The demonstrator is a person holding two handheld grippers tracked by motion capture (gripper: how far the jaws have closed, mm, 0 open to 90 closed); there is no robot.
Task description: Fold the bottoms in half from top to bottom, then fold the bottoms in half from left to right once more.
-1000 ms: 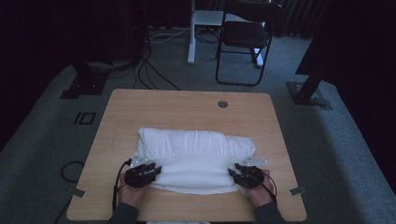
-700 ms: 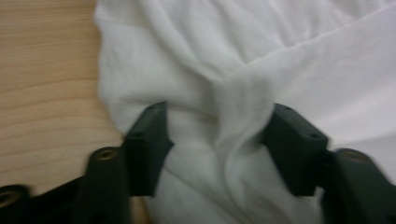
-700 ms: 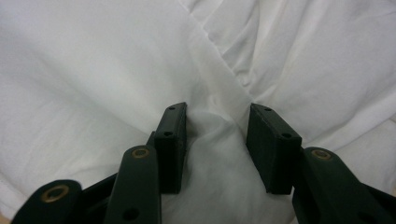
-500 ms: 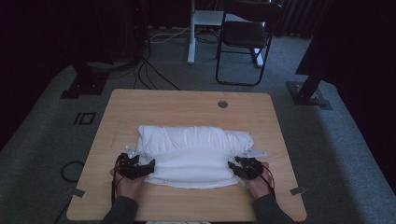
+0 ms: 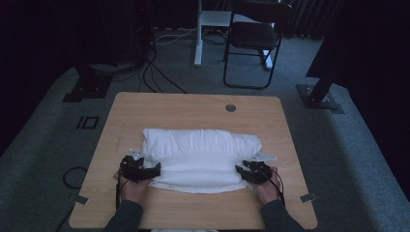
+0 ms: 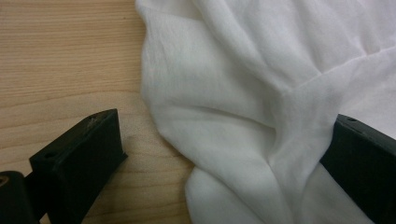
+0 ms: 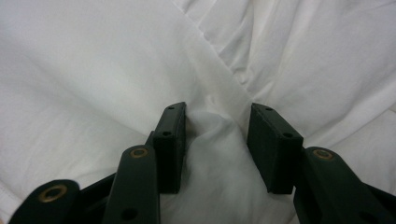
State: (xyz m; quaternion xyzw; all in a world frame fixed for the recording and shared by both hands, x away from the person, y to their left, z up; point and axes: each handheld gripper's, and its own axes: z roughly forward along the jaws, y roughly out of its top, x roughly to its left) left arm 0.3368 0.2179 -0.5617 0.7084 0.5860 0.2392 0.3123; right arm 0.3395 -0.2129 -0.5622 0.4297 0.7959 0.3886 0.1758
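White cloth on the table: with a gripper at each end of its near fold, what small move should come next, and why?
Probably open the right gripper and draw both hands back. The left gripper has just been opening: its jaws stand wide, the white cloth lying loose between them, while the right's jaws seem to pinch a ridge of fabric. The cloth already lies folded on the table.

Left claw (image 5: 155, 170) lower left of frame, jaws just opened wide, right claw (image 5: 240, 170) lower right, jaws half-closed, pinching cloth, forearms entering from bottom edge

Plain white cloth (image 5: 200, 157); pale wood-grain table (image 5: 193, 108); black tools, left (image 5: 153, 170) and right (image 5: 240, 169); grey carpet (image 5: 348, 145).
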